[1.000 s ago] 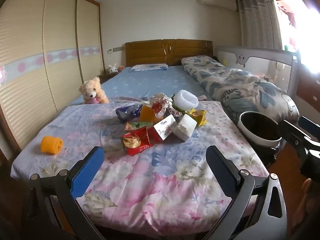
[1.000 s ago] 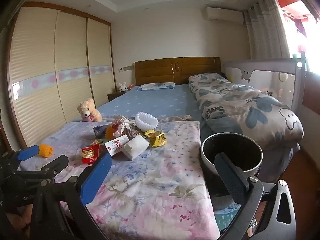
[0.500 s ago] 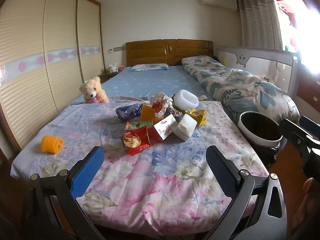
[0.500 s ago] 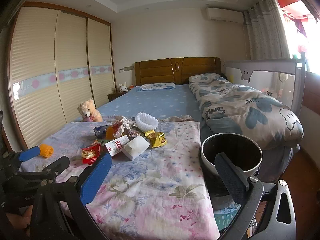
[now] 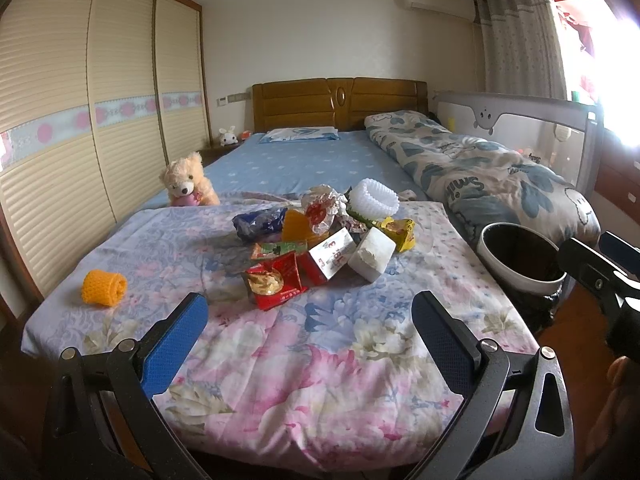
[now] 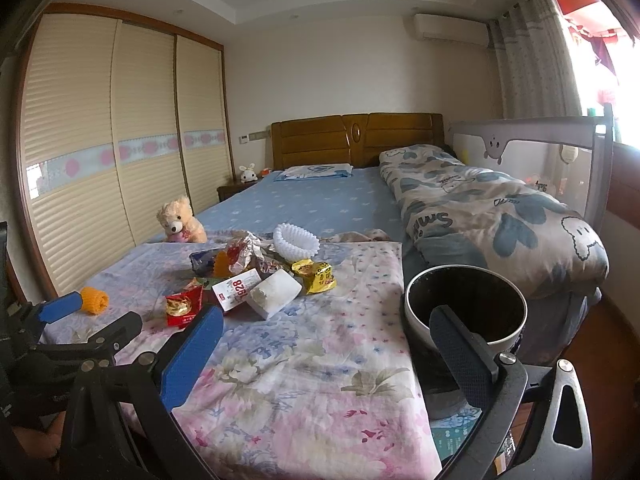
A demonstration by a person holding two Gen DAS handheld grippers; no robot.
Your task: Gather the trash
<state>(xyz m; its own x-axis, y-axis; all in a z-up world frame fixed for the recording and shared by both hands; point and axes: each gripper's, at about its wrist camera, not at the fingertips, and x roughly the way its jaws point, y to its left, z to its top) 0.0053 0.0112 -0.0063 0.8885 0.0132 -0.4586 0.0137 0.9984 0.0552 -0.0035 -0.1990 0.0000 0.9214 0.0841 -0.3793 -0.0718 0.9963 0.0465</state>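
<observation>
- One heap of crumpled wrappers and small boxes (image 5: 320, 240) sits mid-way across the floral pink-and-blue quilt (image 5: 320, 360), toward its far edge.
- One orange knitted roll (image 5: 104, 287) lies alone near the quilt's left edge.
- One white-rimmed dark bin (image 6: 466, 310) stands beside the right edge.
- Left gripper (image 5: 310, 334) and right gripper (image 6: 326, 346): both jaws wide apart, holding nothing.

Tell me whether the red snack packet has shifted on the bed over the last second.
No. The red snack packet lies at the same spot against the white foam block and the floral quilt pattern.
</observation>
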